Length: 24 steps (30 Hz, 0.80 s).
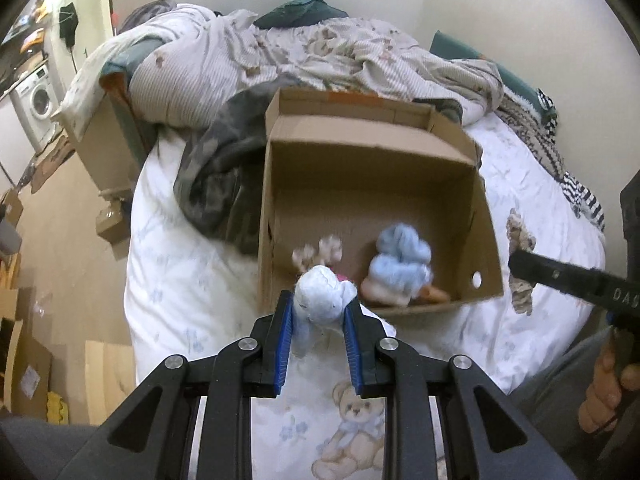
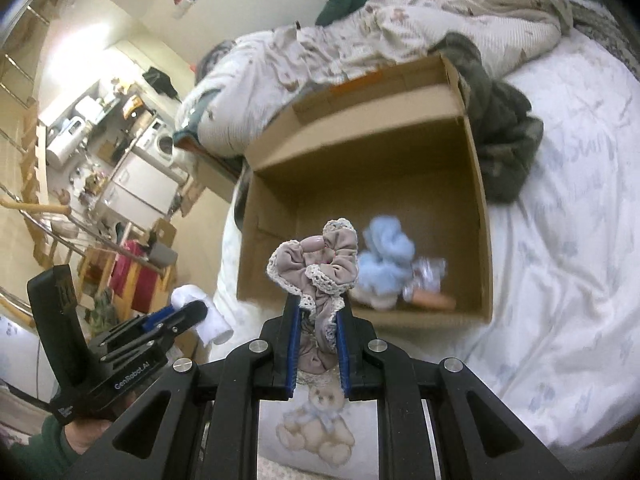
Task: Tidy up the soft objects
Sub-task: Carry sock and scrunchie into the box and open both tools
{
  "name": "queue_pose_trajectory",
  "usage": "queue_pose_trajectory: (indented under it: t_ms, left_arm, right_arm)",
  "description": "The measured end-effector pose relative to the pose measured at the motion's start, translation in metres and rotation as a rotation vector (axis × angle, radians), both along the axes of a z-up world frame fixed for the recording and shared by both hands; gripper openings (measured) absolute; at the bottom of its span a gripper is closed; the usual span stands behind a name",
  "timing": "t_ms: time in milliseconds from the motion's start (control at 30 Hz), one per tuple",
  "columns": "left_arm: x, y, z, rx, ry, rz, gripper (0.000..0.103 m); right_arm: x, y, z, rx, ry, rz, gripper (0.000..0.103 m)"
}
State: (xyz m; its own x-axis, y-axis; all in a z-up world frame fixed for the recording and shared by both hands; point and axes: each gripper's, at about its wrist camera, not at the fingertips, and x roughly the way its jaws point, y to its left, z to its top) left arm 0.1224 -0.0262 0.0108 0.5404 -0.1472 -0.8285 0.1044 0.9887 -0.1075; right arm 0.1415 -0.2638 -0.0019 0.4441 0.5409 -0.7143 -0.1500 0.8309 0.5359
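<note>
An open cardboard box (image 1: 482, 236) (image 2: 478, 184) stands on the white bed. Inside lie a light blue fluffy item (image 1: 402, 264) (image 2: 386, 256) and an orange-tan piece (image 1: 434, 294) (image 2: 434, 300). My left gripper (image 1: 320, 312) is shut on a white and pale blue plush toy (image 1: 324, 292), held just above the box's near edge. My right gripper (image 2: 318, 312) is shut on a mauve lace-trimmed scrunchie (image 2: 320, 260), held in front of the box. The left gripper also shows in the right wrist view (image 2: 176, 316), and the scrunchie in the left wrist view (image 1: 520, 256).
A rumpled striped duvet (image 1: 280, 52) and a dark grey blanket (image 1: 216, 176) lie behind and left of the box. The bed sheet (image 1: 180, 280) has teddy bear prints. Cardboard boxes (image 1: 104, 152) stand on the floor to the left. A washing machine (image 1: 38, 104) is far left.
</note>
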Motion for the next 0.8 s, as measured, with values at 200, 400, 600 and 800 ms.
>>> queue_pose_trajectory:
  t_ms: [200,400,600,800]
  left_arm:
    - [0.039,-0.006,0.013,0.035,-0.04,-0.016,0.022]
    - [0.065,-0.01,0.001,0.022,-0.103,-0.017,0.022]
    - [0.076,-0.014,-0.035,0.027,-0.053,0.01,0.022]
    - [0.086,-0.02,-0.051,0.025,-0.003,0.015,0.022]
  right_arm:
    - [0.024,-0.001,0.003,0.005,-0.046,-0.028,0.018]
    - [0.037,-0.005,-0.021,0.025,-0.052,-0.082,0.018]
    - [0.047,0.001,-0.043,-0.012,0.009,-0.08,0.018]
    - [0.055,0.007,-0.057,-0.021,0.053,-0.067,0.018]
